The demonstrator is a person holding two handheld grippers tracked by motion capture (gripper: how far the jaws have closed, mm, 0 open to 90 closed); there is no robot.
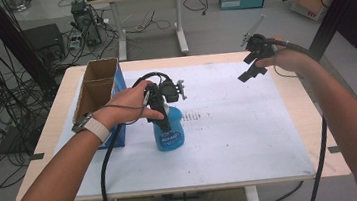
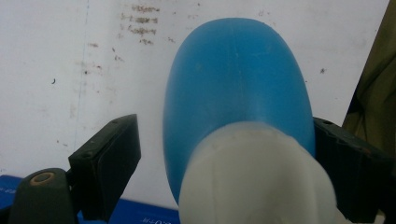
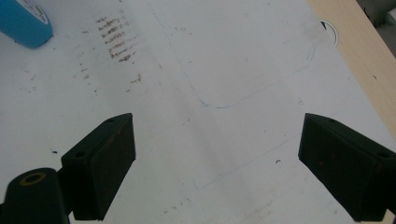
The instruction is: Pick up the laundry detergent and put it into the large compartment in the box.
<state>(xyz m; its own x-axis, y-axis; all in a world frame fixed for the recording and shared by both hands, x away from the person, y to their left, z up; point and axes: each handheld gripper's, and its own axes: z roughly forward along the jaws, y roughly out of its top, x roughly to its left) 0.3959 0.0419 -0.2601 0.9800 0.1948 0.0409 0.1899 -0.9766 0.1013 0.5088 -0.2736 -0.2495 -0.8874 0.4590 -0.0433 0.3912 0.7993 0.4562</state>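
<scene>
Closing on a blue spray bottle [image 1: 169, 131]: left gripper [image 1: 164, 118] held over the bottle from above, jaws astride its neck.

Item: blue plastic spray bottle, white collar at the top, printed label on the front. Location: standing on the white mat [image 1: 231, 145], left of centre, just right of the open cardboard box [image 1: 95, 85]. Long axis: vertical, base on the mat, top pointing up toward the left gripper. Which way the spray head faces cannot be told; the hand covers it.

Left gripper state: jaws part-open around the bottle. In the left gripper view the right jaw sits against the blue shoulder [image 2: 238, 79]; the left jaw stands clear of it, a strip of mat showing between. Not yet a grip.

Right gripper [image 1: 252, 67] state: jaws wide apart, nothing between them, held above the mat's far right part, well apart from the bottle.

Handling note: centre the neck between both pads before closing, so the touching jaw does not push the bottle sideways. Close just below the collar, squarely, keeping the bottle upright. Smooth rounded plastic may slip.
</scene>
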